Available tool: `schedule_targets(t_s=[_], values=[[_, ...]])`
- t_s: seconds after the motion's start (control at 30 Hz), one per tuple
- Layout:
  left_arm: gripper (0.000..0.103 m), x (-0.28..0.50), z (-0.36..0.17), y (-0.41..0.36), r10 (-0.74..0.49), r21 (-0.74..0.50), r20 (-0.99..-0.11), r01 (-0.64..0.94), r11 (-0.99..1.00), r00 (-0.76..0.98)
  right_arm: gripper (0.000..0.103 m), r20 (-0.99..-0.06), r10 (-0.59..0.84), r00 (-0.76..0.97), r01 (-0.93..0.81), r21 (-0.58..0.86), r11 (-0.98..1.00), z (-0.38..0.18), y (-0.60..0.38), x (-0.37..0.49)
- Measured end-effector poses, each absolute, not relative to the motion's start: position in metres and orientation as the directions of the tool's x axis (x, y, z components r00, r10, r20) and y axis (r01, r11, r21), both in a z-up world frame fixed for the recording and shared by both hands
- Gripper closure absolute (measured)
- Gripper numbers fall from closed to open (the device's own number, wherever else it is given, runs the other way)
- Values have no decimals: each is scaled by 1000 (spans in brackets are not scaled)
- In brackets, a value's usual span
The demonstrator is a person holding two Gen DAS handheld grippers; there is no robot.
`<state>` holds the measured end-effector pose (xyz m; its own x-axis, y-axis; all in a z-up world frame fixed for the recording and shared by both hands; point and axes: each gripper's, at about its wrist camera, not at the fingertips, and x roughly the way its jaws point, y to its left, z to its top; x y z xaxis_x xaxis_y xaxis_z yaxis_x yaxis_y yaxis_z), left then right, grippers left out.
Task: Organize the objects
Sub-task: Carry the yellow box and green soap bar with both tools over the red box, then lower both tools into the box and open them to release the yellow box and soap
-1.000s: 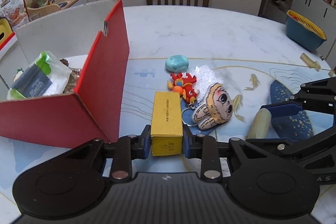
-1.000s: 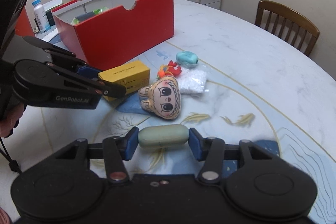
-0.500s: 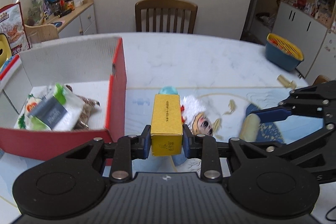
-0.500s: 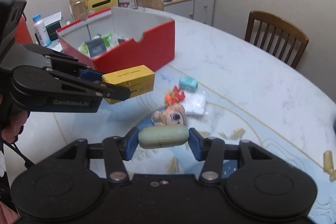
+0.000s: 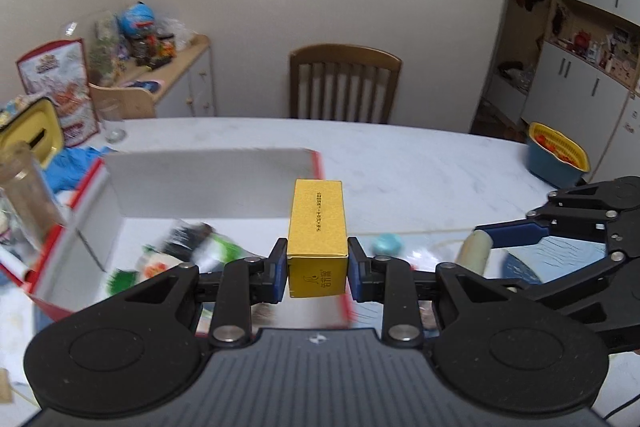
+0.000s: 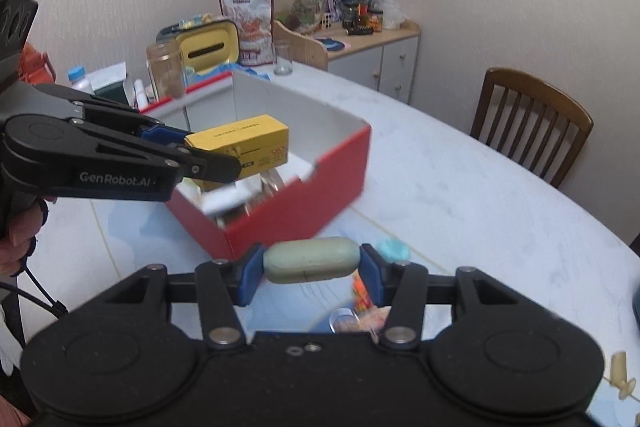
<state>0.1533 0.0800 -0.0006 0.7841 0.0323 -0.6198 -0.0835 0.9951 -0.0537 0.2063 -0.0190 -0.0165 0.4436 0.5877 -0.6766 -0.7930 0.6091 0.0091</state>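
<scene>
My left gripper point(image 5: 317, 267) is shut on a yellow carton point(image 5: 318, 227) and holds it in the air over the right wall of the red box point(image 5: 94, 183). In the right wrist view the carton point(image 6: 244, 143) hangs above the red box point(image 6: 296, 211). My right gripper point(image 6: 311, 269) is shut on a pale green oval case point(image 6: 310, 259), raised above the table to the right of the box. The case also shows in the left wrist view point(image 5: 474, 255). Packets point(image 5: 192, 255) lie inside the box. A teal soap-like lump point(image 5: 386, 243) lies on the table.
Small toys point(image 6: 362, 303) lie on the table under my right gripper. A wooden chair point(image 5: 345, 85) stands at the far edge. A blue basket with a yellow liner point(image 5: 556, 161) sits at the right. Jars, a yellow tin point(image 6: 210, 49) and bags crowd the area behind the box.
Both grippers have risen with their loads. The left one carried the yellow carton up and left over the red box. The right one lifted the green case toward the box.
</scene>
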Motion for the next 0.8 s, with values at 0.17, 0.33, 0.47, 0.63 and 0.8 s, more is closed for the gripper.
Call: schedule_targets(t_s=[0.17, 0.33, 0.47, 0.63, 0.8], values=[[75, 156, 4, 122, 83, -26, -613, -126, 992, 786, 54, -667, 588, 459, -789, -2, 614, -14, 18, 212], [75, 163, 1, 161, 114, -8, -619, -152, 988, 777, 54, -667, 584, 462, -780, 7, 626, -15, 48, 222], [75, 173, -9, 192, 111, -36, -648, -176, 984, 753, 54, -681, 566, 464, -763, 17, 647, -19, 70, 232], [75, 186, -26, 219, 127, -22, -670, -190, 981, 732, 54, -700, 537, 471, -738, 20, 675, -28, 96, 245], [75, 206, -39, 235, 145, 11, -689, -189, 982, 710, 54, -721, 502, 477, -704, 27, 709, -39, 121, 261]])
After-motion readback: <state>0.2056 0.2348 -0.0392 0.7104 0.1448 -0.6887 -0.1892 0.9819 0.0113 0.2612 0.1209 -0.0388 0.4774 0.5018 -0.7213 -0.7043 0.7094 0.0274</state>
